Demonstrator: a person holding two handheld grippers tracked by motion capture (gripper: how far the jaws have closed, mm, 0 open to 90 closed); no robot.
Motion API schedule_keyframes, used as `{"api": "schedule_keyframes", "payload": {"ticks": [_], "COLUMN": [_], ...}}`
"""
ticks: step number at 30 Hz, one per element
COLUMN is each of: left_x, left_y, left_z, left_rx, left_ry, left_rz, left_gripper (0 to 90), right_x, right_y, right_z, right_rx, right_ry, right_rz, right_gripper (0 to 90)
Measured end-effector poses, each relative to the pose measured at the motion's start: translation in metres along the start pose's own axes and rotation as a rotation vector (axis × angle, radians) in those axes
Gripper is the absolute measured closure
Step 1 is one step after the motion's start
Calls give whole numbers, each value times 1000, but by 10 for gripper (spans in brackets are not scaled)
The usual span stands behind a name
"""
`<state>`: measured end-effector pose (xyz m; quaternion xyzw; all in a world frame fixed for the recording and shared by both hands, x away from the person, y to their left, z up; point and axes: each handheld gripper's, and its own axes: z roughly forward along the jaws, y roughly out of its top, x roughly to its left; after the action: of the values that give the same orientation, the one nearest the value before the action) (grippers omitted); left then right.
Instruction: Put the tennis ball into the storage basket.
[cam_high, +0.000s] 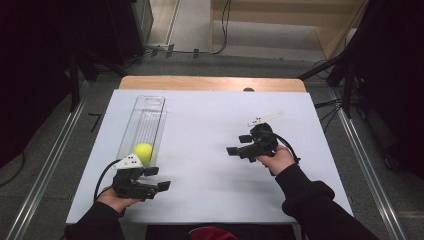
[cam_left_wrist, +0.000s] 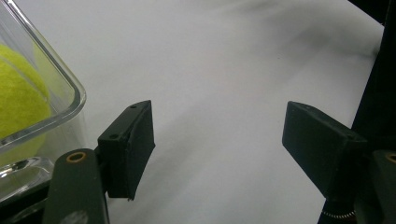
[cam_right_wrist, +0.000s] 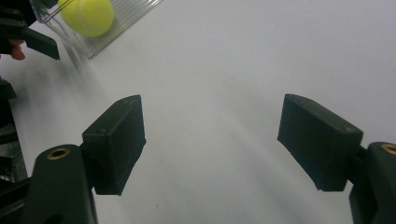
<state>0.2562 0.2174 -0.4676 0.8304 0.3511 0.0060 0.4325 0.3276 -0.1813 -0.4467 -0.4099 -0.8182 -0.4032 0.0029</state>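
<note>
Resting beside the ball (cam_high: 143, 152) in its clear box (cam_high: 150, 107), both grippers (cam_high: 159, 178) (cam_high: 233, 144) are gaping empty; next, reaching toward eleven o'clock.

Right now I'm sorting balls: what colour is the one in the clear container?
Yellow-green ball, clearest in the right gripper view.

Left claw (cam_left_wrist: 219, 140) spread wide over white table (cam_left_wrist: 224, 60), yellow tennis ball (cam_left_wrist: 18, 100) inside clear container (cam_left_wrist: 70, 100) at left
</note>
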Motion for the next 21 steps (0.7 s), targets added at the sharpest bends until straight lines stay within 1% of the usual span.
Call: {"api": "schedule_keyframes", "payload": {"ticks": [5, 8, 21], "left_x": [0, 0, -1], "left_y": [0, 0, 0], "left_z": [0, 0, -1], "left_rx": [-2, -1, -1], "left_ry": [-2, -1, 1], "left_rz": [0, 1, 1], "left_gripper": [261, 260, 260], "right_x": [-1, -4, -5], "right_y": [-8, -13, -35], "right_z": [-6, -9, -21], "right_rx": [-2, -3, -3], "right_ry": [1, -1, -7], "right_rz": [10, 27, 35], "right_gripper": [209, 209, 209]}}
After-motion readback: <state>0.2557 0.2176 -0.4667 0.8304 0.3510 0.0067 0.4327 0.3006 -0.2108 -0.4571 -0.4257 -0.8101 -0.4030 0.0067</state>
